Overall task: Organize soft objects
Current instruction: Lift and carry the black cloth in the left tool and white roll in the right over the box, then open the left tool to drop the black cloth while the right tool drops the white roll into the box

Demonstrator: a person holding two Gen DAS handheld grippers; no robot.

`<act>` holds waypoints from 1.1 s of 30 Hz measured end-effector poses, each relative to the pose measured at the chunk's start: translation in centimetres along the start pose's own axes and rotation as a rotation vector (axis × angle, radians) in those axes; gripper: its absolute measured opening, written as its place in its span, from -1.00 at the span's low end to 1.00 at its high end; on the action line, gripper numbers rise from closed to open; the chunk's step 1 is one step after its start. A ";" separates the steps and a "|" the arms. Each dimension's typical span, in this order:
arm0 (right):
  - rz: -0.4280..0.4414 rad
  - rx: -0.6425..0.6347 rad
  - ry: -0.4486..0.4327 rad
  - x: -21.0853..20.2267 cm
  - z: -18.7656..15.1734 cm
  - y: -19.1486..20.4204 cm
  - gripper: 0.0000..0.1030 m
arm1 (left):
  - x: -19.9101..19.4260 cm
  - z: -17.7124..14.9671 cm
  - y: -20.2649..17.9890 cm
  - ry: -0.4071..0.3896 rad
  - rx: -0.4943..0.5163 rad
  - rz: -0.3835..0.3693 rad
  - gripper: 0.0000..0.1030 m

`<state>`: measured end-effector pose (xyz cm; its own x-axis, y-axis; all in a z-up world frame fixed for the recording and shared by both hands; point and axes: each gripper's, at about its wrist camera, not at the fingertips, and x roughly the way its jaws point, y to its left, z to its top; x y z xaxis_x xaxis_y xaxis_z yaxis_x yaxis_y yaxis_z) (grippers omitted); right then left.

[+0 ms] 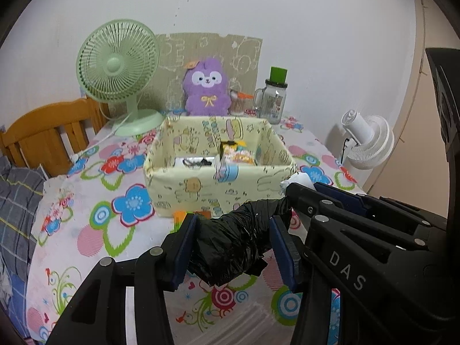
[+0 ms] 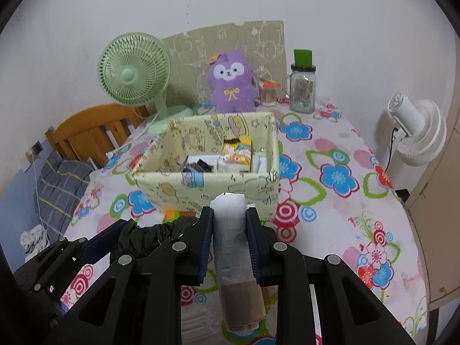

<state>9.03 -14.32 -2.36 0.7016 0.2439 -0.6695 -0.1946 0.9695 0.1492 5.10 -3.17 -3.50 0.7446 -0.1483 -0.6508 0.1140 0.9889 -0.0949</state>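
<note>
Black bag: crumpled black plastic roll, lifted above the surface, in front of the box on its near side.
Left claw: half spread, its blue pads pinching the black bag from both sides.
White roll: pale plastic roll with a brown lower part, upright between the fingers, also in front of the box.
Right claw: pressed tight on the white roll; it sits just right of the left claw, close beside it.
Box: pale yellow fabric box with cartoon prints, open on top, holding a yellow packet, white items and something black.
Surface: covered with a flowered cloth; the box stands near its middle.
Plush: purple toy, upright behind the box.
Green fan: behind the box, to its left.
Jar: glass with a green cap, behind the box, to its right.
White fan: off the surface, right of the box.
Chair: wooden back, left of the box.
</note>
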 end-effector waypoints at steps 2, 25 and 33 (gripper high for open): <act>0.001 0.000 -0.011 -0.4 0.3 0.1 -0.49 | -0.4 0.3 -0.1 -0.012 0.006 0.002 0.02; -0.006 -0.010 -0.108 -3.5 3.8 0.9 -0.49 | -3.4 3.8 -0.4 -0.121 0.039 0.001 0.02; -0.010 -0.013 -0.107 -2.7 4.9 1.0 -0.49 | -2.7 4.9 0.0 -0.123 0.038 -0.005 0.02</act>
<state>10.31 -13.89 3.19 0.7724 0.2361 -0.5897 -0.1954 0.9716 0.1332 6.30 -2.74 2.00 0.8189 -0.1548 -0.5527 0.1412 0.9877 -0.0674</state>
